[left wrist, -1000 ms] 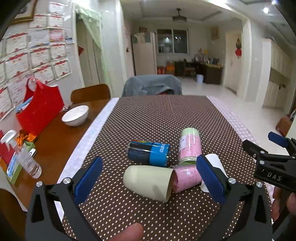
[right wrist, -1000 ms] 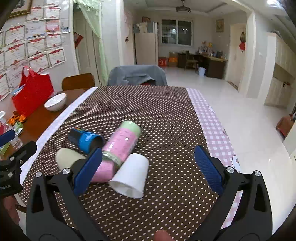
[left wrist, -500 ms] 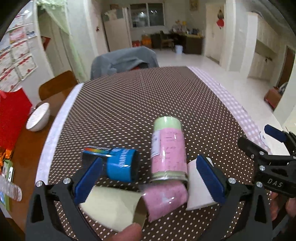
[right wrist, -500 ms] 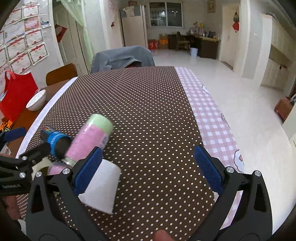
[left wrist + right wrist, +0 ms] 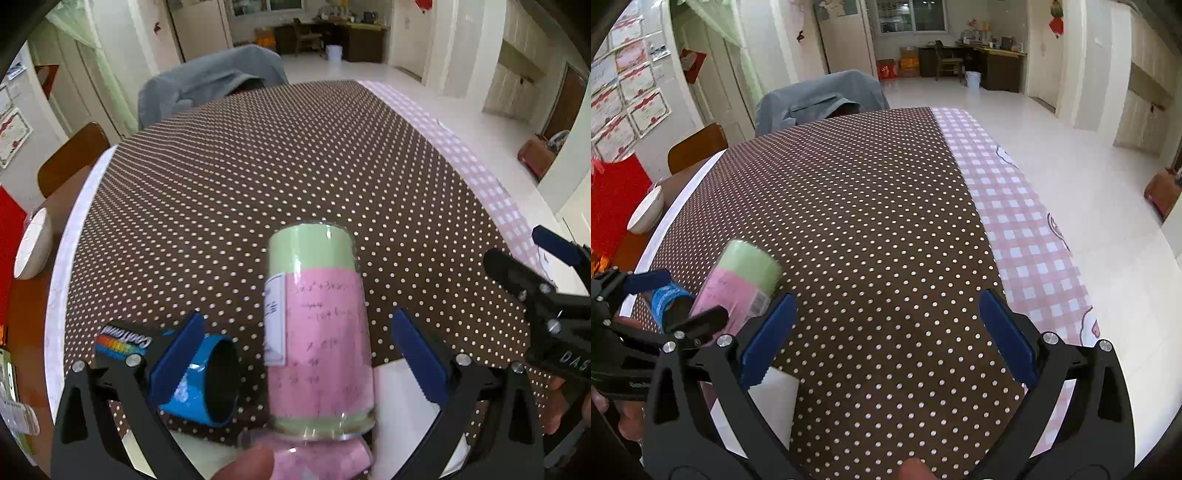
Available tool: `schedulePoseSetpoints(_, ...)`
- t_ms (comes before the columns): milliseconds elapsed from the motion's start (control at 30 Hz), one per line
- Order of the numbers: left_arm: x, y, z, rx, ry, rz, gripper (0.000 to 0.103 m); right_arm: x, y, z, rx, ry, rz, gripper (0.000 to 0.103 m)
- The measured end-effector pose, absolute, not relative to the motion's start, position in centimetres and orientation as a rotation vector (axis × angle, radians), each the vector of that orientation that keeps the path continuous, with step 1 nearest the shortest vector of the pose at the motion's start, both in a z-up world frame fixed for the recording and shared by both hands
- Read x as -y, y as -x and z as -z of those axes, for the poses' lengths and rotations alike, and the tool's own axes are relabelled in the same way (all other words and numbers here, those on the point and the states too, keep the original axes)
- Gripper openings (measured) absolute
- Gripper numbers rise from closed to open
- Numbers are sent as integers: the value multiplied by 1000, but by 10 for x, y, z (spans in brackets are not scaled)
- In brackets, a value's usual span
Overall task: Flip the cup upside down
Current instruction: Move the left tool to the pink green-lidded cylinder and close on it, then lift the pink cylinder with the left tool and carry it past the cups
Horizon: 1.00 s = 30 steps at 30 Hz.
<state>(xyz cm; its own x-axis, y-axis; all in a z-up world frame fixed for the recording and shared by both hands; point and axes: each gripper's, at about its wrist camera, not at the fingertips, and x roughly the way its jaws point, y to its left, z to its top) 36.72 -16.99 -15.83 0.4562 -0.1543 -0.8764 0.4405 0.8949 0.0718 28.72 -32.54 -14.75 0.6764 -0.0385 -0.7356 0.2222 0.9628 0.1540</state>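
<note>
The left claw [image 5: 295, 354] is spread wide, its blue pads [image 5: 177, 354] standing clear on either side of the pink-and-green cup [image 5: 317, 328], which lies on its side on the brown dotted worktop [image 5: 258, 177] with its green closed end pointing away and its clear rim toward the camera. No pad touches the cup. To its left, partly behind the left pad, a blue cup [image 5: 207, 384] lies on its side with its dark mouth facing the camera, and a white cup [image 5: 399, 406] shows low down to the right of the pink one. The right claw [image 5: 886, 332] is also wide open, holding nothing, over bare dotted cloth; in its view the pink-and-green cup [image 5: 738, 288] lies off to the left, beyond its left pad. A white bowl [image 5: 646, 214] sits on the wooden strip at the far left edge.
</note>
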Motion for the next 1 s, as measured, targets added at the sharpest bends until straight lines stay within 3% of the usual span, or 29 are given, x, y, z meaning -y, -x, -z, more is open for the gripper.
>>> schedulePoseSetpoints(200,178,-384,180,-1114,-294,388,98,336,-291,159,-834,-272,170,97)
schedulePoseSetpoints(333,180,-389,186,-1148,-281,396,69,335,-292,163,-846,-279,168,97)
schedulePoseSetpoints(633,174,-399,182,-1158,-212,409,68,333,-289,160,-833,-295,159,97)
schedulePoseSetpoints(1000,160,-386,134,-1035,-117,427,68,327,-269,143,-792,-295,160,97)
